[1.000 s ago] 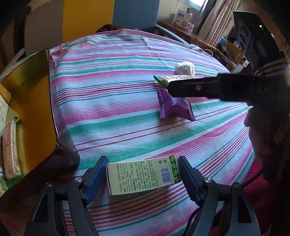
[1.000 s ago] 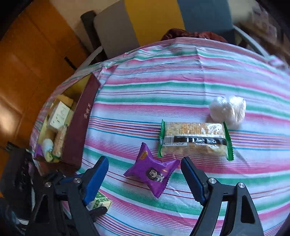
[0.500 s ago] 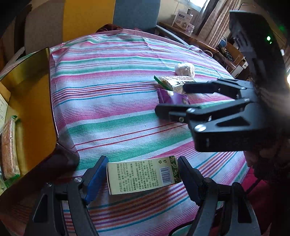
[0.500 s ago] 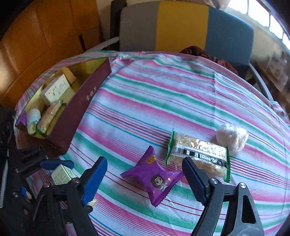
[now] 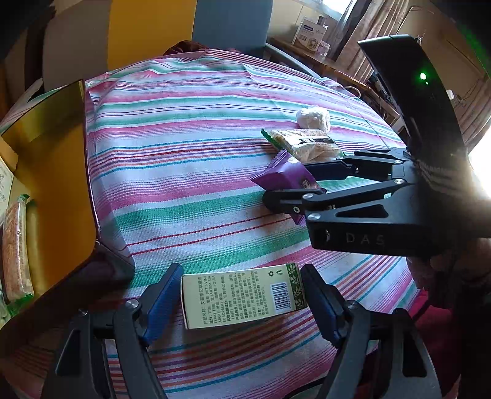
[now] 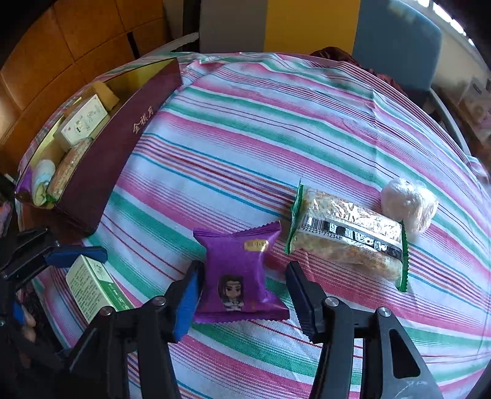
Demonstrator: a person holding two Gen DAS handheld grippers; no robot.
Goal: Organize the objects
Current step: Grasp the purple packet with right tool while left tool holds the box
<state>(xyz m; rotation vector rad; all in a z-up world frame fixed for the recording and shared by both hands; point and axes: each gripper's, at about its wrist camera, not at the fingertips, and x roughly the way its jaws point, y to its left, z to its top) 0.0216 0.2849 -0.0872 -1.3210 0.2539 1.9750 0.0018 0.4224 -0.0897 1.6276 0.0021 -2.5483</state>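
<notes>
On tablecloth (image 6: 276,159) | right tongs (image 6: 242,294) narrowed astride purple packet (image 6: 239,276), ungripped | left tongs (image 5: 242,294) spread

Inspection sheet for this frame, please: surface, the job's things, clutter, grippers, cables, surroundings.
Surface: striped tablecloth, lightly wrinkled.
Job's things: maroon box partly filled; purple packet, green-edged bar, white ball, cream carton loose on the cloth.
Clutter: nothing seen.
Grippers: left gripper open, straddling the carton; right gripper just been closing around the purple packet, right pad not touching.
Cables: nothing seen on the cloth.
Surroundings: colour-block chair, wooden panelling.
</notes>
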